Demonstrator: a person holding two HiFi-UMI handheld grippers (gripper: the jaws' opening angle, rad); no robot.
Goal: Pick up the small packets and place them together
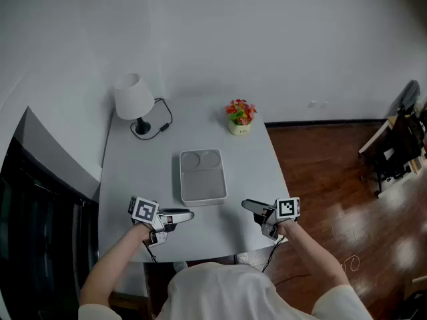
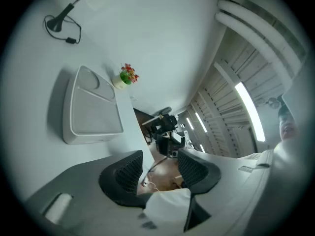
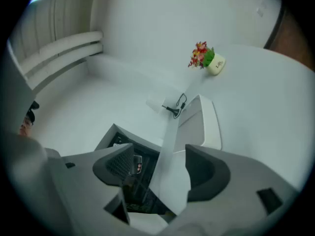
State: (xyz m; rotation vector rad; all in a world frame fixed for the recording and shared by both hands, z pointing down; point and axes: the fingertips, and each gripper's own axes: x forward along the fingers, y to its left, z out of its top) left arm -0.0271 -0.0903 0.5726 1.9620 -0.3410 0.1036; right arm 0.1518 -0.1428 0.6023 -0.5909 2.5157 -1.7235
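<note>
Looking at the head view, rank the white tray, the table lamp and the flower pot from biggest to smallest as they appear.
1. white tray
2. table lamp
3. flower pot
The lamp and pot stand farther from the camera, so both may look smaller than they are.

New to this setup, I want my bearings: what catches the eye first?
A white, empty tray lies in the middle of the table, with a pot of red flowers behind it to the right and a lamp at the far left. The left gripper and right gripper hover at the near edge.
</note>
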